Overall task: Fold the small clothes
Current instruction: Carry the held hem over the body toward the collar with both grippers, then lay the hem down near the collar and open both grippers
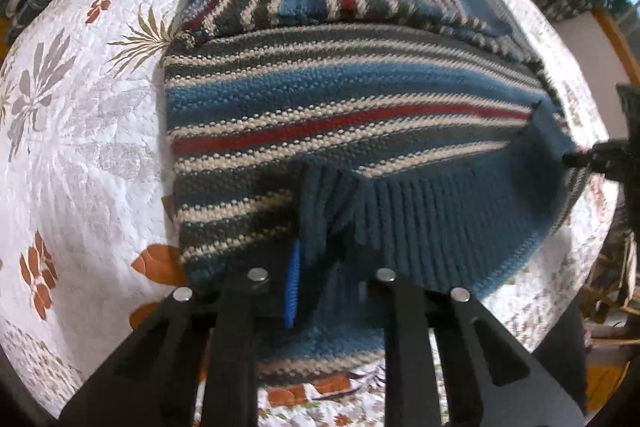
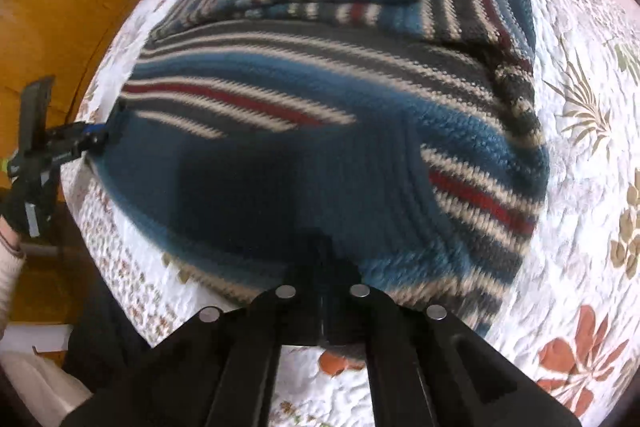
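Both tools (image 1: 320, 259) (image 2: 322, 291) grip striped sweater (image 1: 340, 99) hem.

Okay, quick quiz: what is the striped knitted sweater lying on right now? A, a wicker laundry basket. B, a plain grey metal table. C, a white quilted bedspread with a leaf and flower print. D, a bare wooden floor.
C: the striped sweater lies spread on a white quilted bedspread printed with grey and orange leaves and flowers, which shows on both sides of it in both wrist views.

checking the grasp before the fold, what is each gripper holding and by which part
Both hold the striped sweater by its ribbed blue hem: the left gripper at one end, the right gripper at the other, each shut on the knit.
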The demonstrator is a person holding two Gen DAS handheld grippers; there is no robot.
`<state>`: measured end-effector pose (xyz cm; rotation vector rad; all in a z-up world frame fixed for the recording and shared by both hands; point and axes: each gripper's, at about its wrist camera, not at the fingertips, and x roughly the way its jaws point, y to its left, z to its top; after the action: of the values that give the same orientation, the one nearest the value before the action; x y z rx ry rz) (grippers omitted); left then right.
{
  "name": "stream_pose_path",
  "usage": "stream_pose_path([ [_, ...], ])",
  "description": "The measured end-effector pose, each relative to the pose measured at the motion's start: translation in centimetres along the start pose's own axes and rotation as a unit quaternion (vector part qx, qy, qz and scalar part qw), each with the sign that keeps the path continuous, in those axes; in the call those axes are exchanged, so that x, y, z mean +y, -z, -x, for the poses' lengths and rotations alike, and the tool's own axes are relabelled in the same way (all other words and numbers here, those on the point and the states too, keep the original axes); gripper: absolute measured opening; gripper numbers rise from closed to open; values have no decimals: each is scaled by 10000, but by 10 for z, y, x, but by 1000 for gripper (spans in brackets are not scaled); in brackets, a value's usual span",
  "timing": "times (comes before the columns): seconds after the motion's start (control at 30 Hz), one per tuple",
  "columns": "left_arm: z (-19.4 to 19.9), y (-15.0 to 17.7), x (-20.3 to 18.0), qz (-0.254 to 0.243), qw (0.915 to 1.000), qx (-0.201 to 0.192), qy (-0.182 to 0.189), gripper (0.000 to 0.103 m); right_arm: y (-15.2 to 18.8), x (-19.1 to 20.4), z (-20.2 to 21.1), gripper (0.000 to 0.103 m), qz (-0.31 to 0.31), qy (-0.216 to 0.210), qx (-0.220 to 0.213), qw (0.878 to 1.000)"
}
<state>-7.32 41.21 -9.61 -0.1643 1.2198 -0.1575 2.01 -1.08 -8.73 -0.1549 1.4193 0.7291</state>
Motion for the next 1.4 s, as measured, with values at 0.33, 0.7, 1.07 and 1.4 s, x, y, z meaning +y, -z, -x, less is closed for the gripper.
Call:
stream_pose_path([
  [0.33,-3,5,3,90,9998,65,-149,18,-10,-18,25,48,-419,108,-466,9980],
  [0.7,-27,-9,2,98,9991,222,-348,37,-38,-29,-27,64,-312,511,73,9982],
  [1.07,10,20,-32,-382,9984,-317,-254,8,11,-17,42,9,-40,-342,-722,9968],
  [1.4,65,11,-34,-232,9932,-1083,-349,8,32,-13,90,9,-222,-767,-1383,9872],
])
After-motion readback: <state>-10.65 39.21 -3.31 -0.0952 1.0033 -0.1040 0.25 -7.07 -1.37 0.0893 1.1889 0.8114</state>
